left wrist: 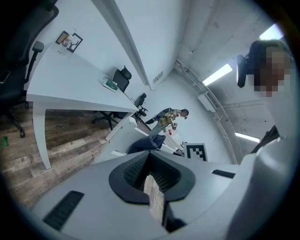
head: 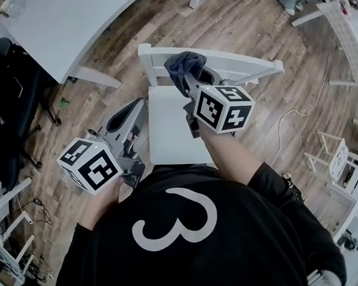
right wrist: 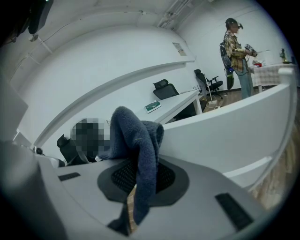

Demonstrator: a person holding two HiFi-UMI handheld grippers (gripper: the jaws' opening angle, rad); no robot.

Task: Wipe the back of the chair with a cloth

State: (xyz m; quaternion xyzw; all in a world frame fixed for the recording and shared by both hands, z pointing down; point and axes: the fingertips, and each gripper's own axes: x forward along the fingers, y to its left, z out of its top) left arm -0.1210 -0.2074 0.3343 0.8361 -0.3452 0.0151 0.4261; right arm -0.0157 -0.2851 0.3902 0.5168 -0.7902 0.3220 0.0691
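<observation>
A white wooden chair stands in front of me, its back rail at the far side. My right gripper is shut on a dark blue cloth that rests against the left part of that rail. In the right gripper view the cloth hangs from between the jaws, with the white rail just behind. My left gripper hangs beside the seat's left edge, shut, with nothing in it. In the left gripper view the cloth shows beyond its closed jaws.
A white desk fills the upper left, with a black office chair beside it. White furniture frames stand at the right, and a cable lies on the wood floor. A person stands far off.
</observation>
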